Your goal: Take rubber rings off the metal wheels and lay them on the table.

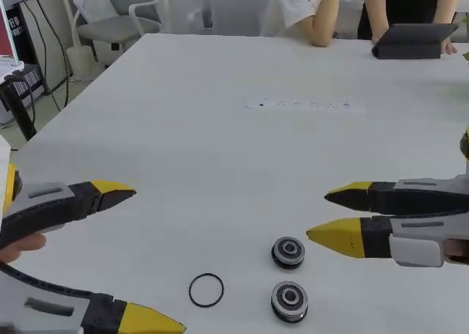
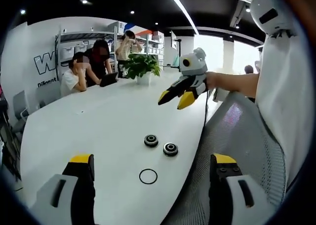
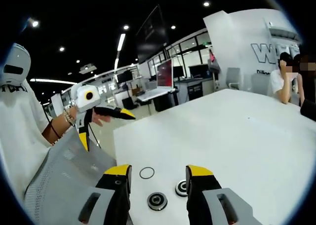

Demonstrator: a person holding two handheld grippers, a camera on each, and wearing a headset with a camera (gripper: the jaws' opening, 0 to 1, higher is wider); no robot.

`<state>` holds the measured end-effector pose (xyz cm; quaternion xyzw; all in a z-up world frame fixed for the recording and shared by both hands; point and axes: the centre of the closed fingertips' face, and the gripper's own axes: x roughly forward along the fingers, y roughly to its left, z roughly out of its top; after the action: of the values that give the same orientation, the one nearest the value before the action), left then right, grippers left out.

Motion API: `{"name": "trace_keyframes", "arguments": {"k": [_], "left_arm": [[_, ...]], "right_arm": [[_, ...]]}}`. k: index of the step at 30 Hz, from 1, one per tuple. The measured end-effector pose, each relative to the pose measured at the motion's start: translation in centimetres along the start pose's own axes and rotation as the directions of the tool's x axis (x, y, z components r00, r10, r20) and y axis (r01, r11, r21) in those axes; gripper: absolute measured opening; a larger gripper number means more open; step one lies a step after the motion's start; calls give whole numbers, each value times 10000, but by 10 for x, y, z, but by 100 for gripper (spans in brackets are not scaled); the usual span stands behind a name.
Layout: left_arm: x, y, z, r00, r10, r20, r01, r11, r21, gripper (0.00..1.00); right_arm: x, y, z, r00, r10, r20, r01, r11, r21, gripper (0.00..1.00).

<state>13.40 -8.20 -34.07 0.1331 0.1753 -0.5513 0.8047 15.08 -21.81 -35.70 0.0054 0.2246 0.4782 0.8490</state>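
Observation:
Two metal wheels with dark rims [image 1: 288, 251] [image 1: 289, 301] stand side by side on the white table [image 1: 220, 151] near its front edge. Left of them lies one loose black rubber ring [image 1: 206, 289]. My left gripper [image 1: 139, 257] hovers open at the left, with nothing between its wide-spread jaws. At the right, above the wheels, my right gripper [image 1: 320, 215] is open and holds nothing. The left gripper view shows the wheels [image 2: 151, 140] [image 2: 170, 149], the ring [image 2: 148, 176] and the right gripper [image 2: 173, 97]. Between the right gripper's own jaws [image 3: 158, 170] I see the wheels [image 3: 157, 201] [image 3: 181, 188] and the ring [image 3: 146, 172].
A strip of paper [image 1: 304, 104] lies mid-table. People sit at the far edge with a dark tablet [image 1: 410, 41]. A potted plant [image 2: 140, 64] stands at the table's end. A mesh chair back [image 2: 237, 131] is close to the near edge.

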Motion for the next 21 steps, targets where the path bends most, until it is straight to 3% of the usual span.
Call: {"name": "trace_keyframes", "arguments": {"k": [7, 13, 21], "left_arm": [[2, 7, 20, 9997, -31, 239, 24, 9996, 267, 96], [8, 10, 36, 9996, -212, 201, 193, 9959, 886, 95], [21, 13, 54, 9975, -502, 487, 438, 9914, 1236, 94]], "right_arm": [[4, 3, -19, 9984, 28, -561, -23, 10000, 88, 41], [4, 1, -29, 9969, 53, -790, -26, 9994, 343, 41], [6, 1, -37, 9952, 108, -969, -57, 9986, 522, 40]]}}
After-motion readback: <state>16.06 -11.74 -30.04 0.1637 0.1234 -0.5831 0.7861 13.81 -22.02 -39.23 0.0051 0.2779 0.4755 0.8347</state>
